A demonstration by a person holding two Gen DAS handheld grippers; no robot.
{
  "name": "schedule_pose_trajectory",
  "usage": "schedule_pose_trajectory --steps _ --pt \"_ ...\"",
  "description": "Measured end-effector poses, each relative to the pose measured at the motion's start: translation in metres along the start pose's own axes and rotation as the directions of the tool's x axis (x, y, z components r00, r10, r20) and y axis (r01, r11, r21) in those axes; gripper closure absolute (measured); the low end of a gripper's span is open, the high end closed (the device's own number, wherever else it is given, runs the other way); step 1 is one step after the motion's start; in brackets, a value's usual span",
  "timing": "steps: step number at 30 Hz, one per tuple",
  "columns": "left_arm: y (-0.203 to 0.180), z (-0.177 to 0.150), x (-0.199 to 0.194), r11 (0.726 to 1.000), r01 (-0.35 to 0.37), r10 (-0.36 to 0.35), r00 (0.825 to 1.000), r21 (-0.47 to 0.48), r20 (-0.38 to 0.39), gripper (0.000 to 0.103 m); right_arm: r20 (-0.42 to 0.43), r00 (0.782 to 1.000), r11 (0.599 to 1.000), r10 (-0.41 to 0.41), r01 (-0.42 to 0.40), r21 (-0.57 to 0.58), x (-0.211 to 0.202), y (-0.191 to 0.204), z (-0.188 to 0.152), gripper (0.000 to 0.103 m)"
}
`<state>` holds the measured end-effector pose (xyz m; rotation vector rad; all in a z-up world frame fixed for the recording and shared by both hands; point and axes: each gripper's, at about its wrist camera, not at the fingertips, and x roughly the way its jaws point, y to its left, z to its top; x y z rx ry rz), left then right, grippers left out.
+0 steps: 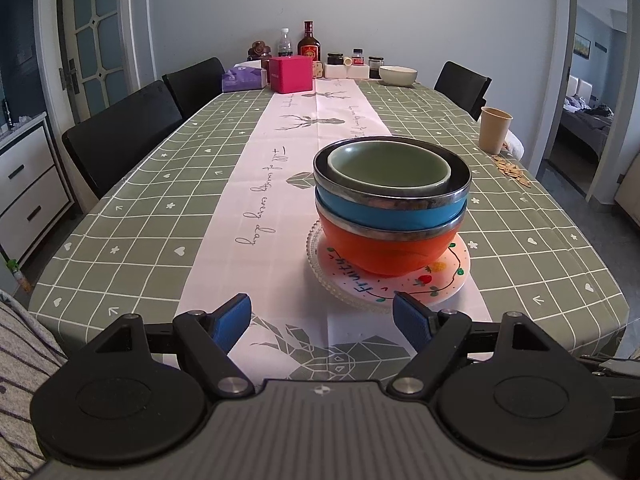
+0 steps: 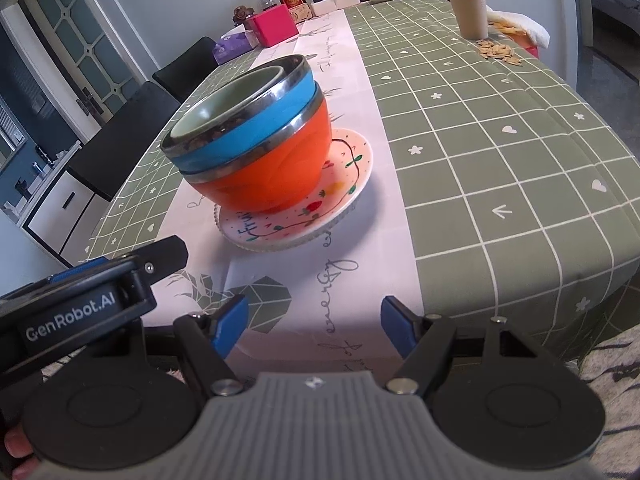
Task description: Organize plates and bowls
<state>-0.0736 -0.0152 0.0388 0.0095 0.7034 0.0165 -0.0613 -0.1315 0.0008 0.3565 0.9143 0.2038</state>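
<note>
A stack stands on the table runner: a green bowl (image 1: 390, 168) nested in a blue bowl (image 1: 390, 212), which sits in an orange bowl (image 1: 384, 250), on a fruit-patterned plate (image 1: 404, 286). The stack also shows in the right wrist view: green bowl (image 2: 224, 104), blue bowl (image 2: 260, 128), orange bowl (image 2: 272, 176), plate (image 2: 320, 208). My left gripper (image 1: 322, 320) is open and empty just in front of the plate. My right gripper (image 2: 314, 328) is open and empty, nearer the table's front edge. The left gripper's body (image 2: 80, 304) appears at the left of the right wrist view.
At the far end stand a white bowl (image 1: 398, 75), a pink box (image 1: 291, 73), bottles and jars. A paper cup (image 1: 495, 130) and scattered seeds (image 1: 514, 170) are at the right edge. Black chairs (image 1: 120, 136) line the left side.
</note>
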Motion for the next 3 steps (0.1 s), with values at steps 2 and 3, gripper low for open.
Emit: schedule_pose_trajectory --steps 2,3 --pt "-0.0001 -0.0005 0.0001 1.0 0.0 0.0 1.0 0.003 0.003 0.009 0.0 1.0 1.0 0.0 0.0 -0.001 -0.0001 0.0002 -0.0002 0.031" --pt "0.0001 -0.0005 0.0004 1.0 0.001 -0.001 1.0 0.002 0.001 0.009 -0.001 1.0 1.0 0.0 0.0 -0.001 0.0 0.0 -0.0002 0.031"
